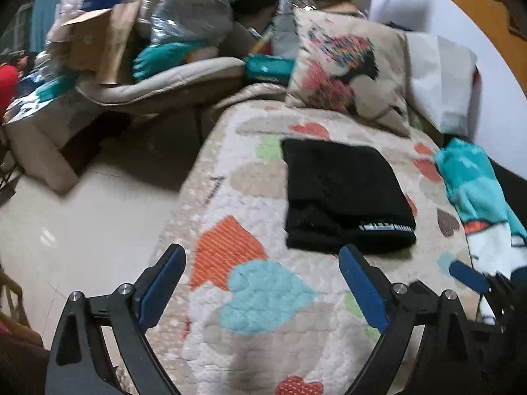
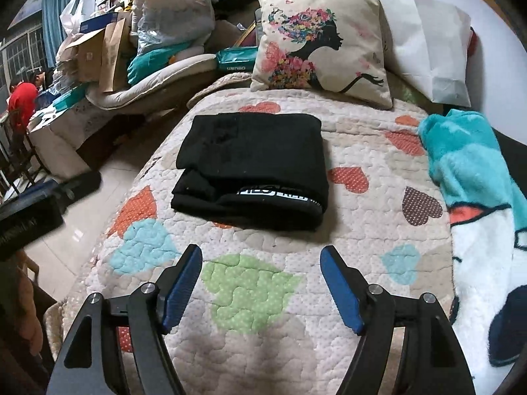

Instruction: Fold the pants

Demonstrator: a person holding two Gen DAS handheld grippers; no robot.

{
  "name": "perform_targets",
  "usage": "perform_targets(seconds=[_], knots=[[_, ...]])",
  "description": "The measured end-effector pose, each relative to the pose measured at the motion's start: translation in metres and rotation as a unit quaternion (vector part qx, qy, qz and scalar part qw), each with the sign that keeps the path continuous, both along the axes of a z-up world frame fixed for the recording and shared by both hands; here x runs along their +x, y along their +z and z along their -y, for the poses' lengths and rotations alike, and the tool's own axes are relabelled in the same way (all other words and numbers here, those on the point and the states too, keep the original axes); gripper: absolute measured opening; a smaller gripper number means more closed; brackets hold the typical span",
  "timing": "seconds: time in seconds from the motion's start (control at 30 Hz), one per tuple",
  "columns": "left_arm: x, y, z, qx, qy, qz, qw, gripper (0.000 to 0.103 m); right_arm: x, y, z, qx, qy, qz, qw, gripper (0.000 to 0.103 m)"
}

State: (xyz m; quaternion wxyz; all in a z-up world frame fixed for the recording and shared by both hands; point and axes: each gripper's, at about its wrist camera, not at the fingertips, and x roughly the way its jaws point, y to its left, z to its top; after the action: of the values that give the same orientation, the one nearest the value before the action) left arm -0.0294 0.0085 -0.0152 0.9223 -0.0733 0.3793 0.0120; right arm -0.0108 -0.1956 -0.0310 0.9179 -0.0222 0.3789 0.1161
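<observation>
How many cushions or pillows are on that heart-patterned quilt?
2. A beige square cushion printed with a flower-haired woman's silhouette leans at the quilt's far end; a plain white pillow stands just right of it, touching. Others may hide in the clutter beyond.

Left wrist view: low over quilt [image 1: 263, 345] edge, facing pillow [image 1: 349, 75] at 1 o'clock, black pants [image 1: 342, 194] near, floor at 9 o'clock. Right wrist view: low, square on, pants [image 2: 253, 164] at 12 o'clock. Both share quilt [image 2: 362, 230], pillow [image 2: 322, 49], pants.
</observation>
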Motion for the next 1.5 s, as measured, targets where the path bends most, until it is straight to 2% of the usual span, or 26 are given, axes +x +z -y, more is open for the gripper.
perform_targets(seconds=[0.17,0.37,0.7,1.5], knots=[[-0.003,-0.001,0.022,0.038,-0.034,0.012,0.9987,0.094,0.009,-0.01,0.003,0.008,-0.014,-0.02,1.0,0.082],[0.001,-0.01,0.032,0.039,-0.05,-0.007,0.998,0.094,0.016,-0.02,0.012,0.019,-0.032,-0.037,0.999,0.082],[0.01,-0.025,0.019,0.001,-0.027,-0.046,0.9986,0.094,0.018,-0.023,0.02,0.025,-0.047,-0.045,0.998,0.082],[0.012,-0.03,0.021,-0.006,-0.04,-0.06,0.9974,0.094,0.017,-0.028,0.015,0.017,-0.041,-0.052,0.998,0.083]])
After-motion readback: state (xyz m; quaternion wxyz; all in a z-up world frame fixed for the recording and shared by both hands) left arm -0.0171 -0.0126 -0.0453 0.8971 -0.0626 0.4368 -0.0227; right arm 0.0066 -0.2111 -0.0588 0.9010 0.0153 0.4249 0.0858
